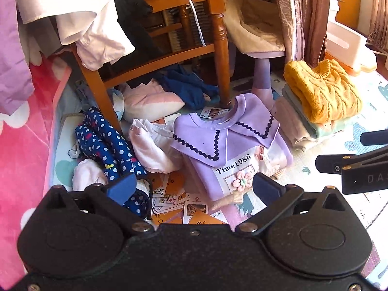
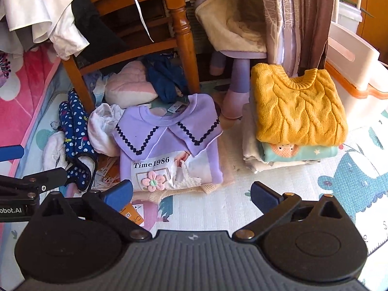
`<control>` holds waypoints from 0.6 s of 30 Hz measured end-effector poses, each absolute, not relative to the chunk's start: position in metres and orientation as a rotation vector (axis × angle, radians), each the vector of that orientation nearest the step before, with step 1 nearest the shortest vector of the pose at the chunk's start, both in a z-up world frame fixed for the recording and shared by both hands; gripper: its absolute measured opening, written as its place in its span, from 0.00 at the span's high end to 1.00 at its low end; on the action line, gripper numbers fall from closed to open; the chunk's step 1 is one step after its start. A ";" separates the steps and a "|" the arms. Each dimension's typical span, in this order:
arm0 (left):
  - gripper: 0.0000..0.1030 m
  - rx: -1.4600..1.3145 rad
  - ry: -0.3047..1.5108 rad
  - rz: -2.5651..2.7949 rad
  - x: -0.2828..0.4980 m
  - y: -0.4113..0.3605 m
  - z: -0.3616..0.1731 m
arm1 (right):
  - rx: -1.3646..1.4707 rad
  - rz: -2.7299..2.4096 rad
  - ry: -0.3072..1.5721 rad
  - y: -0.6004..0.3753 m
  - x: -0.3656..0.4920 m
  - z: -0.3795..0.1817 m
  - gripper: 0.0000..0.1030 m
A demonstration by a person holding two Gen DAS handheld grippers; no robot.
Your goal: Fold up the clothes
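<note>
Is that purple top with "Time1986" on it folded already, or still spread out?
Folded: the purple top lies as a compact rectangle, collar up, no sleeves showing.

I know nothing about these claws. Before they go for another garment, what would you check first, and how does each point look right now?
1. Left claw open and empty: ok.
2. Right claw open and empty: ok.
3. Purple sweater folded and let go: ok.
4. Folded stack with the yellow sweater on top standing neatly: ok.
5. Next garment free to lift: not ok; the polka-dot garment lies tangled with white cloth beside the chair leg.
6. Floor clear around it: not ok; playing cards are scattered there.
</note>
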State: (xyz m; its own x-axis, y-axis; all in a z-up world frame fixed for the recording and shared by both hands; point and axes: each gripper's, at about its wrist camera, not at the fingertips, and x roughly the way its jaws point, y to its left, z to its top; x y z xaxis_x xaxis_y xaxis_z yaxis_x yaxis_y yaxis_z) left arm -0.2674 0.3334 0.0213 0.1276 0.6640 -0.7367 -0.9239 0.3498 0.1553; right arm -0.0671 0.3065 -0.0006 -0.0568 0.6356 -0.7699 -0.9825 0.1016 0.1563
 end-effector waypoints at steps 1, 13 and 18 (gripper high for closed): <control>0.00 -0.392 0.826 1.190 -0.268 0.335 0.022 | -0.543 1.430 0.828 0.307 -0.069 0.000 0.00; 0.00 -0.454 0.814 1.162 -0.275 0.344 0.018 | -0.584 1.425 0.824 0.313 -0.077 0.003 0.00; 0.00 -0.462 0.821 1.157 -0.275 0.345 0.015 | -0.595 1.421 0.839 0.315 -0.079 0.000 0.00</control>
State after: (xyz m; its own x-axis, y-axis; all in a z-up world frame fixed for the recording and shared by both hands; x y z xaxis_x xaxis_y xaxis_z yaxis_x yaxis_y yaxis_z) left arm -0.2752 0.3452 0.0154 0.1671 0.6160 -0.7698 -0.9301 0.3574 0.0841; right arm -0.0785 0.3147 -0.0004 -0.0461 0.6043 -0.7954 -0.9883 0.0885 0.1246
